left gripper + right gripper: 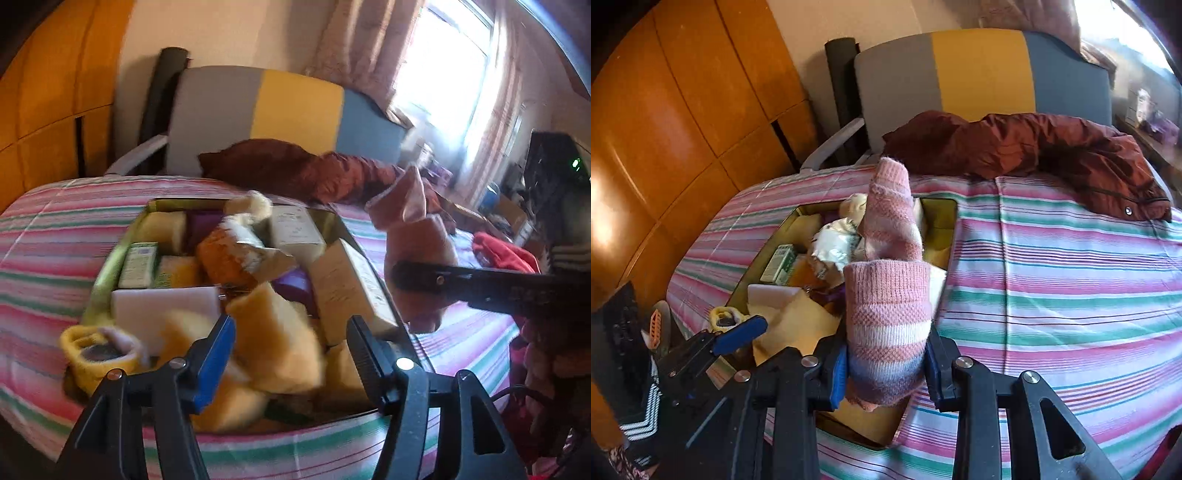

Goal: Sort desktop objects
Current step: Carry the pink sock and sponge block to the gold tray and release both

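While your left gripper [291,343] hung with its jaws spread and nothing between them, over the near end of the tray [101,277], the left wrist view showed how much sorting was left: the tray on the striped bedcover [44,236] was crowded with yellow sponges [277,343], a white foam block [162,306], a green carton [138,266], pale boxes [347,288] and a crumpled wrapper [255,251], all heaped together. A yellow sock [99,350] lay at the tray's near left corner. To the right, your right gripper [480,284] carried the pink striped sock [417,243] clear of the tray's right edge. From the right wrist view, you had that gripper pinching the pink striped sock [890,314] near its cuff end, the sock rising up and away, lifted above the tray rather than lying in it. You looked to be early on: one item was out and in hand, not yet set down anywhere, and nearly everything else remained in the tray. No sorted pile was visible on the bedcover.
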The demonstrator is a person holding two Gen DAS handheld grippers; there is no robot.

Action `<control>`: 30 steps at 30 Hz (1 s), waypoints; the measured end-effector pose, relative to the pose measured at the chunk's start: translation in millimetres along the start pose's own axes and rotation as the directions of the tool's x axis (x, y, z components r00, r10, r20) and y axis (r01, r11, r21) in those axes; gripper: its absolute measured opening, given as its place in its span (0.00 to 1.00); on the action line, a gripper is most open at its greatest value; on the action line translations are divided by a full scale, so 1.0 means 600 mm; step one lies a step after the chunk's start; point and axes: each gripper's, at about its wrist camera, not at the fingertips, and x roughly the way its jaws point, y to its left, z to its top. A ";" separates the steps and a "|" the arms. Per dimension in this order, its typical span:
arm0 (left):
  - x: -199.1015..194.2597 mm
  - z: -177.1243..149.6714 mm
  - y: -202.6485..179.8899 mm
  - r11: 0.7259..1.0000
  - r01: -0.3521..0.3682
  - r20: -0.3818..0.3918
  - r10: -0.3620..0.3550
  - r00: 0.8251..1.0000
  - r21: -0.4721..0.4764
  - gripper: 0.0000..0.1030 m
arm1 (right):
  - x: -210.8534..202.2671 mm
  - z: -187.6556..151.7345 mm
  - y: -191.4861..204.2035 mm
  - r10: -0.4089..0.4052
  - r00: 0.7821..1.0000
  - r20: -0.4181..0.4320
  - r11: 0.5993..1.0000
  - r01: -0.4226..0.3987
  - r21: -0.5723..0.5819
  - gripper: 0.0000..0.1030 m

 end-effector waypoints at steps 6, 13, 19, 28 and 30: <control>-0.042 -0.001 0.032 0.998 -0.022 0.066 0.026 0.997 -0.062 0.62 | 0.035 0.007 0.036 0.015 0.999 -0.038 0.999 -0.017 -0.037 0.33; -0.075 -0.005 0.064 0.992 -0.057 0.103 0.070 0.992 -0.117 0.62 | 0.080 0.027 0.080 0.026 0.998 -0.057 0.998 -0.029 -0.050 0.33; -0.097 -0.011 0.081 0.987 -0.107 0.122 0.122 0.985 -0.124 0.62 | 0.116 0.064 0.142 0.088 0.993 -0.080 0.993 -0.094 -0.071 0.33; -0.113 -0.025 0.106 0.977 -0.170 0.096 0.183 0.978 -0.131 0.62 | 0.203 0.096 0.173 0.113 0.986 -0.122 0.993 -0.117 -0.027 0.58; -0.114 -0.027 0.111 0.973 -0.189 0.090 0.202 0.975 -0.134 0.62 | 0.196 0.095 0.166 0.124 0.987 -0.102 0.992 -0.125 -0.006 0.58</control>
